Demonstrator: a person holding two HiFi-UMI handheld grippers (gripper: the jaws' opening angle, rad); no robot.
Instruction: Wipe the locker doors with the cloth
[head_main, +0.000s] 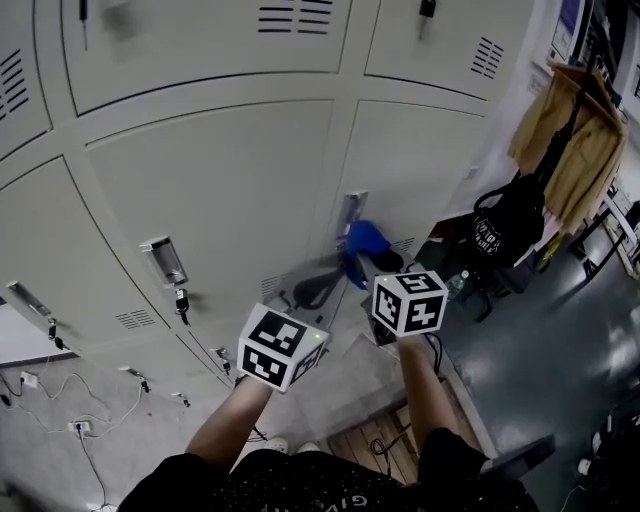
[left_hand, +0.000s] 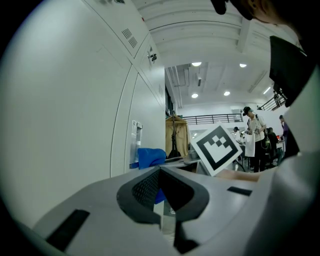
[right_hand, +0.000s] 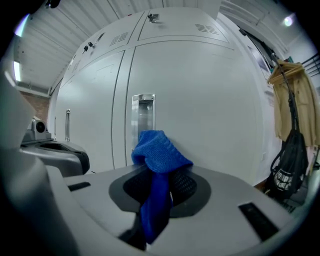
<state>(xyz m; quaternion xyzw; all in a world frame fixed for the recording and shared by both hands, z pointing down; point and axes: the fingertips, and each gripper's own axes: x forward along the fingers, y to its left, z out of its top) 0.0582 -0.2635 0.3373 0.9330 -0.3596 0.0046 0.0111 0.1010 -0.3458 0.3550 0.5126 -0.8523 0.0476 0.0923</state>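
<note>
R gripper (right_hand: 159, 176), fingers clenched on blue cloth (right_hand: 159, 152) mid-frame, sits near locker door (right_hand: 210, 100) latch plate (right_hand: 143, 112); L gripper (left_hand: 161, 172) lower centre, fingers pressed together, nothing between.

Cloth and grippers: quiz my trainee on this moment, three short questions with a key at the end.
1. True or false: the right gripper is shut on the blue cloth.
2. The left gripper holds: A. the cloth B. a key C. nothing
3. Fill in: in the right gripper view, the cloth's top shows in front of the locker door's metal ____.
Key: 1 true; 2 C, its jaws are together with nothing between them; 3 handle.
</note>
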